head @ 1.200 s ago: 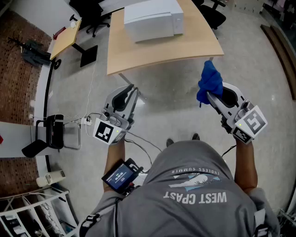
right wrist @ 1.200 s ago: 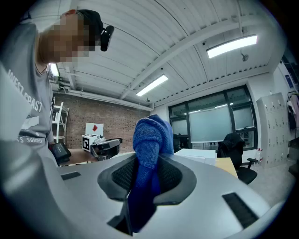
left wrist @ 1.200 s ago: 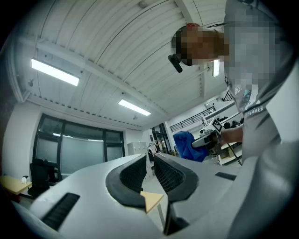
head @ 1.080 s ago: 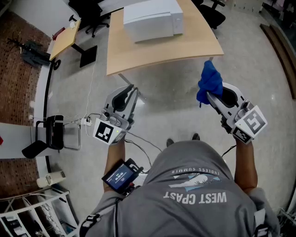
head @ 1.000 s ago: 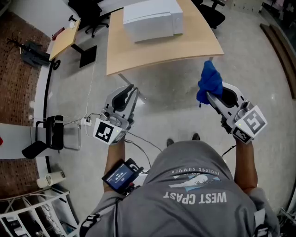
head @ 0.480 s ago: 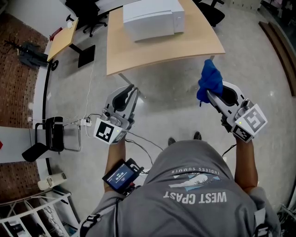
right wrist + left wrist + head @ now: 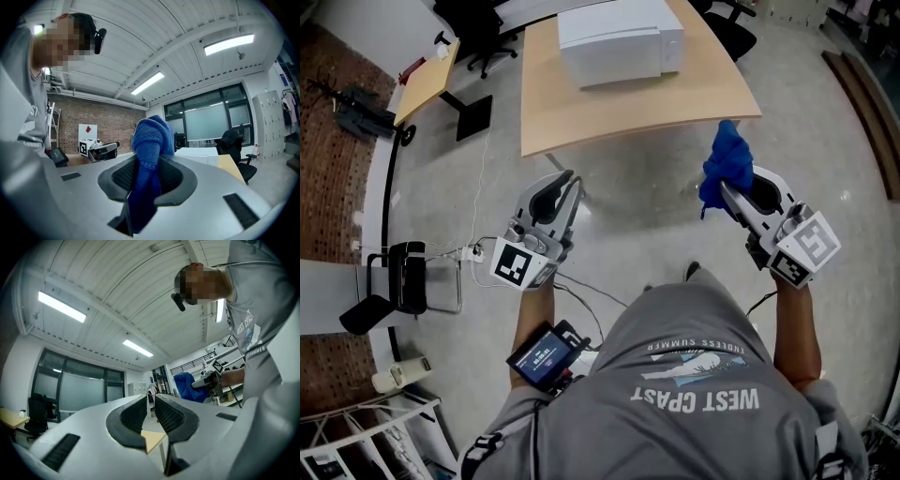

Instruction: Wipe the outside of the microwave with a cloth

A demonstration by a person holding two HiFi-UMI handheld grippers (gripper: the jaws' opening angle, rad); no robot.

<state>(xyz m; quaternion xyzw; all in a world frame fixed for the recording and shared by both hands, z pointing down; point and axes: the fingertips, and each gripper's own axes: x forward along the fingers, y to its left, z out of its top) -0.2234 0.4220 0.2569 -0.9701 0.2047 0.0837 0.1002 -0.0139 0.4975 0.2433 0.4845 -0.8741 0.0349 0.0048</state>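
A white microwave [image 7: 619,42] stands on a curved wooden table [image 7: 637,108] ahead of me, out of reach of both grippers. My right gripper [image 7: 724,185] is shut on a blue cloth [image 7: 727,167], which bunches above its tips and hangs down between the jaws. The right gripper view shows the cloth [image 7: 150,140] pinched between the pads, with the microwave [image 7: 197,154] small and far behind it. My left gripper [image 7: 572,180] is held over the floor with its jaws almost together and nothing between them; the left gripper view [image 7: 151,411] shows the same.
A table leg [image 7: 574,187] stands just ahead of the left gripper. A black chair [image 7: 403,281] and a cable [image 7: 478,248] lie at the left. Office chairs [image 7: 478,28] and a small side table [image 7: 427,80] stand at the far left. A person's shoe [image 7: 692,272] shows on the floor below.
The table and microwave have come a little closer and shifted right in the head view. Both grippers have moved toward the table with the person, the cloth still gripped.
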